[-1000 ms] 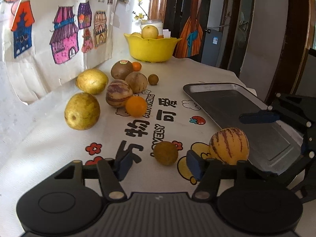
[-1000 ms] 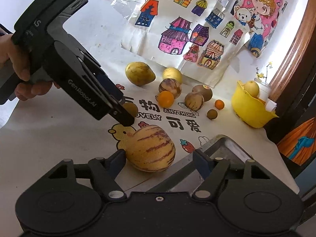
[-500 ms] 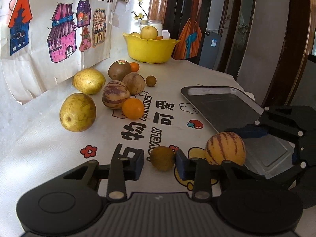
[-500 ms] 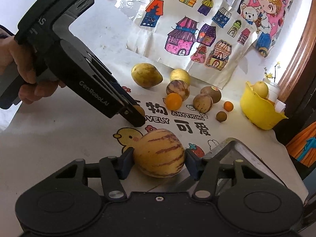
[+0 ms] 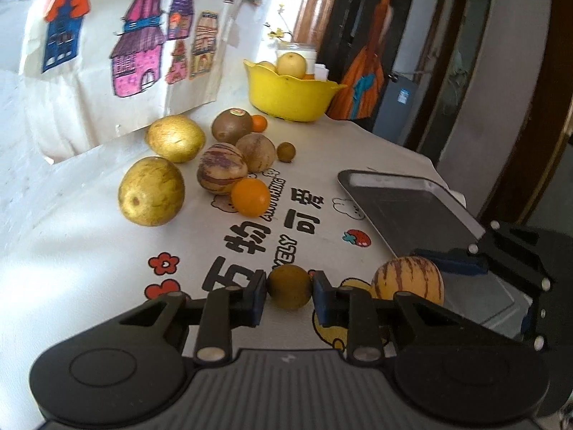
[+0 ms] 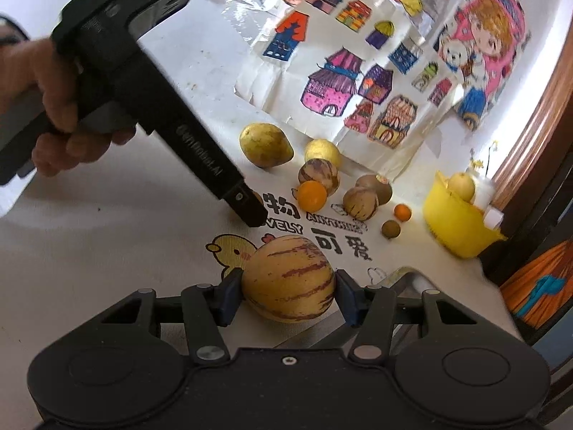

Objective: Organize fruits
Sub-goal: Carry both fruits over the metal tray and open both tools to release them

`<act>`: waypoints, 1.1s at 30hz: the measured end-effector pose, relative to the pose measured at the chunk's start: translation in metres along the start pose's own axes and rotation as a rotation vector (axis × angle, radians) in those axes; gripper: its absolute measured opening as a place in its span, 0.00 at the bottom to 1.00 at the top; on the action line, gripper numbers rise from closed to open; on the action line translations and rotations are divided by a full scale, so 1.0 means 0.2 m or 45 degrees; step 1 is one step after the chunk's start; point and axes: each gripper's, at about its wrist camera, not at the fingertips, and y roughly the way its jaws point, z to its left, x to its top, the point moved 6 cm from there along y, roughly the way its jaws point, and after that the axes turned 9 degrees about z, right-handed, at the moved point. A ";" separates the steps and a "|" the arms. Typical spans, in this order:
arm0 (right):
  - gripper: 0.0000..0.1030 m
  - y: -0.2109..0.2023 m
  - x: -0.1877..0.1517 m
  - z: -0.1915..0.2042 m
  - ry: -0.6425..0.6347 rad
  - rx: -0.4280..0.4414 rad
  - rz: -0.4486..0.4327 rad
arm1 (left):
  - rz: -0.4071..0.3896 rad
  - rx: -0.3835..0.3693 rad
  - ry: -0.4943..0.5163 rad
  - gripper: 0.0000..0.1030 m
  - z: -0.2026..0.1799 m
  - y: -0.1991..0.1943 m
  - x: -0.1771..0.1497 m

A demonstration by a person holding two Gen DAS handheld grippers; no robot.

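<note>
left tongs clamped on small brown fruit | right tongs closing, pads at 3 and 9 o'clock of striped melon | smooth, round, bruisable: grip the widest flanks gently

Each gripper is matte black plastic. The left gripper has two blue-padded fingers on slotted black links, a silver pivot pin behind each jaw and a ribbed grey deck further back between two round housings. The right gripper matches, with one small screw centred behind its jaws. A hand grips the left gripper's handle, whose side bears pale lettering.
</note>
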 end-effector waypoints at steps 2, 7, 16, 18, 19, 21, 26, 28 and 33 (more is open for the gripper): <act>0.54 0.00 0.00 0.02 -0.042 -0.044 -0.012 | -0.006 0.007 -0.017 0.29 0.01 -0.01 0.00; 0.54 -0.01 -0.01 0.05 -0.109 -0.135 -0.033 | -0.033 0.019 -0.049 0.29 0.02 -0.02 0.00; 0.54 -0.10 0.01 -0.08 -0.003 -0.233 -0.076 | -0.073 0.013 -0.089 0.29 -0.03 -0.01 0.08; 0.54 -0.12 0.00 -0.14 0.027 -0.257 -0.069 | -0.074 -0.001 -0.088 0.29 -0.07 0.00 0.12; 0.54 -0.13 -0.01 -0.18 0.041 -0.270 -0.065 | -0.073 -0.008 -0.088 0.29 -0.09 0.01 0.14; 0.54 -0.14 -0.03 -0.27 0.076 -0.306 -0.053 | -0.079 -0.029 -0.095 0.29 -0.14 0.04 0.19; 0.54 -0.15 -0.11 -0.50 0.247 -0.326 0.000 | -0.088 -0.108 -0.136 0.29 -0.25 0.15 0.30; 0.54 -0.14 -0.15 -0.58 0.317 -0.313 0.023 | -0.078 -0.127 -0.129 0.29 -0.30 0.21 0.35; 0.54 -0.05 -0.25 -0.77 0.455 -0.288 0.090 | -0.034 -0.118 -0.106 0.29 -0.39 0.40 0.42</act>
